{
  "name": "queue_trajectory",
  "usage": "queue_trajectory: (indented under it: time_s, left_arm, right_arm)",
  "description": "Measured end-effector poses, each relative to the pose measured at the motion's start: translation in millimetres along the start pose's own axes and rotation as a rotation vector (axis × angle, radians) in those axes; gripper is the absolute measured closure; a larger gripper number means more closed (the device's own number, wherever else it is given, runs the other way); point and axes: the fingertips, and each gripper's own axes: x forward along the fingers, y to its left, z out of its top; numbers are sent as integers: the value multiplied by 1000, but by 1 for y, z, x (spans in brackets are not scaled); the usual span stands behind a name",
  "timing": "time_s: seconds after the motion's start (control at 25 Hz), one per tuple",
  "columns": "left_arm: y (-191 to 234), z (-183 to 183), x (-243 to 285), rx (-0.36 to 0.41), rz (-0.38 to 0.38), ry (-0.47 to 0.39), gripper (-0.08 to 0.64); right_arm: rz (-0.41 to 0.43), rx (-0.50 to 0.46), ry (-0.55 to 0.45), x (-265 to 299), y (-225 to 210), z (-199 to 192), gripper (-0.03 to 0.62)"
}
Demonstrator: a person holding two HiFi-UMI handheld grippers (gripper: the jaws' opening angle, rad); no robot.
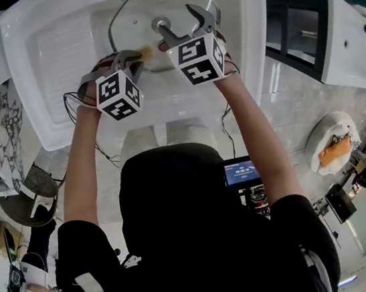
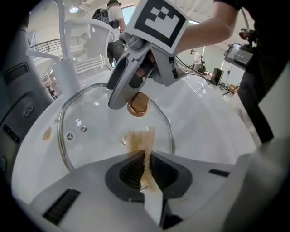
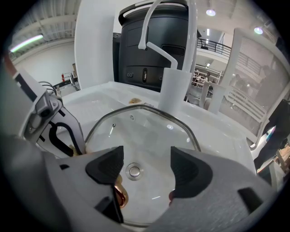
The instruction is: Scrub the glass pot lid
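Glass pot lid — knob up, in sink | left claw clamps scouring pad | right claw wide apart

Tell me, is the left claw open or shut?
Shut: in the left gripper view, the left claw pinches a thin brown scrub pad between its pads.

Marker cubes hide the near rim of the glass lid in the head view. In the right gripper view a jaw half hides the copper knob, and the faucet is cut off at the top.
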Motion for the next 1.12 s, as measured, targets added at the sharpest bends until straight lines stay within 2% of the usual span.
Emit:
queue_trajectory:
  time_s: [0.32,0.52,1.12]
  left_arm:
    - [-6,-3,4,-32,-25,2,541]
    - [-16,-7,8,-59,-74,22,541]
    - [-12,-5,5,-86,-85,19,541]
  right_arm:
    - [-4,-1,-6,0,0,0,285]
    - [-5,-2,-6,0,0,0,285]
    - [-2,2,-4,-1,-1,-1,285]
